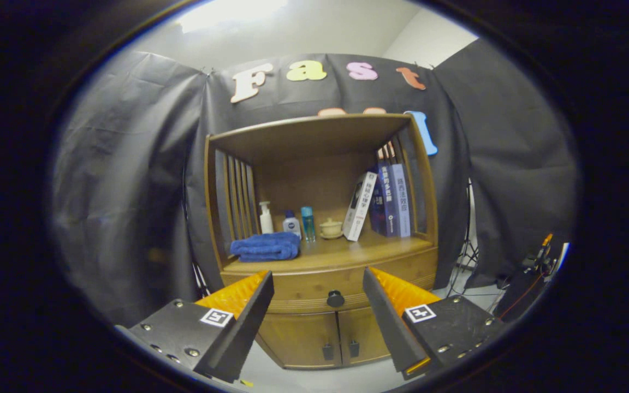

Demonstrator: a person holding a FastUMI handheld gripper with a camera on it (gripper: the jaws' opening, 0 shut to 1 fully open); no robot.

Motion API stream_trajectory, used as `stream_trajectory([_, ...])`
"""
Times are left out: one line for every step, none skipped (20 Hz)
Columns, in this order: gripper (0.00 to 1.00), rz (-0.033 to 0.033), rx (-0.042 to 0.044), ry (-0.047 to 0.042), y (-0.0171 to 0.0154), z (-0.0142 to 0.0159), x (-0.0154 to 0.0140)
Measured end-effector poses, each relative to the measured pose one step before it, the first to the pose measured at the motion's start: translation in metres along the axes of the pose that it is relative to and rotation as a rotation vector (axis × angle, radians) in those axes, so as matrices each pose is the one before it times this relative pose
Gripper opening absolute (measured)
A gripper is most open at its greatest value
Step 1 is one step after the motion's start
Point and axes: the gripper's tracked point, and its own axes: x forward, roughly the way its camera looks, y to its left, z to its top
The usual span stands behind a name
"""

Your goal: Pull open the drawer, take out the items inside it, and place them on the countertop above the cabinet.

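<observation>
A wooden cabinet (320,218) stands ahead of me against the black cloth wall. Its drawer (303,285) is closed, with a dark round knob (335,298) in the middle of its front. My gripper (317,284) is open, some way short of the cabinet, and the knob shows in the gap between the two fingers, beyond their tips. Nothing is held. The countertop (347,248) above the drawer carries a folded blue towel (266,246), a white pump bottle (266,218), two small bottles (299,222), a little lidded pot (331,228) and several books (383,202). The drawer's contents are hidden.
Below the drawer are two cabinet doors (322,335) with small dark handles. Slatted side panels and a top board enclose the countertop. A tripod and cables (467,262) stand to the cabinet's right, with some equipment (538,267) further right. The floor is pale.
</observation>
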Motion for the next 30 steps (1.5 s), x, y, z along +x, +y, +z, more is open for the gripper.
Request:
stream_trajectory([0.98,0.00449,-0.01379,0.00907,0.00057,-0.00926,0.00799])
stream_trajectory([0.98,-0.00254,-0.01680,-0.00388,-0.00223,-0.00918,0.00927])
stream_trajectory([0.99,0.00134,-0.00691,-0.00777,0.00010,-0.00396,0.00734])
stream_trajectory([0.99,0.00943,-0.00908,-0.00685,0.00325,-0.00473,0.00670])
stream_trajectory([0.99,0.01244,-0.02039,-0.00730,0.00301,-0.00345,0.00804])
stream_trajectory([0.99,0.00439,-0.03660,-0.00511,-0.00080,-0.00412,0.01041])
stream_trajectory([0.98,0.00571,-0.01213,0.00976,0.00005,-0.00464,0.00992])
stream_trajectory([0.98,0.01442,0.00568,0.01422,0.00249,-0.00839,0.00908])
stream_trajectory([0.99,0.02185,0.00854,0.01172,0.00438,-0.00928,0.01011])
stream_trajectory([0.99,0.00187,0.00310,0.01039,-0.00135,-0.00763,0.01082])
stream_trajectory([0.99,-0.01947,-0.00926,0.01200,-0.00691,-0.01027,0.01096])
stream_trajectory([0.99,-0.02195,-0.00479,0.02246,-0.00799,-0.01352,0.01169])
stream_trajectory([0.99,-0.00854,0.00391,0.02764,-0.00573,-0.01385,0.01227])
stream_trajectory([0.99,-0.00878,0.00639,0.02769,-0.00727,-0.01499,0.01423])
stream_trajectory([0.99,-0.01126,0.00419,0.03229,-0.00824,-0.01183,0.01242])
stream_trajectory([0.99,-0.01016,-0.00586,0.02962,-0.00661,-0.01181,0.00841])
stream_trajectory([0.99,-0.01184,-0.00948,0.02075,-0.00719,-0.00941,0.00830])
stream_trajectory([0.99,0.01046,0.01583,0.00948,-0.00306,-0.00576,0.00542])
stream_trajectory([0.87,0.02416,0.04175,-0.01961,0.00367,0.00250,0.00371])
stream_trajectory([0.75,0.00016,0.02911,-0.00397,0.00026,0.00157,0.00819])
stream_trajectory([0.63,-0.00594,-0.00659,-0.03202,-0.00050,0.01017,-0.00093])
stream_trajectory([0.63,-0.00614,-0.03293,-0.02746,0.00183,0.00670,-0.00284])
stream_trajectory([0.63,-0.00384,-0.04511,-0.02347,0.00146,0.00672,0.00176])
stream_trajectory([0.63,0.01702,-0.02370,-0.00307,0.00929,-0.00075,0.00125])
stream_trajectory([0.63,-0.03540,-0.02343,0.03320,-0.00163,-0.01049,0.00339])
stream_trajectory([0.58,0.00491,-0.00351,-0.03127,0.00007,0.01437,-0.05232])
stream_trajectory([0.53,0.00807,-0.01560,0.01131,-0.00182,-0.00667,0.05676])
stream_trajectory([0.48,-0.00023,0.00067,-0.00687,-0.00194,-0.00378,0.00387])
stream_trajectory([0.44,0.00045,0.02449,0.01045,0.00249,-0.00078,-0.00803])
stream_trajectory([0.39,0.00475,0.00973,0.00023,0.00129,-0.00024,-0.00129])
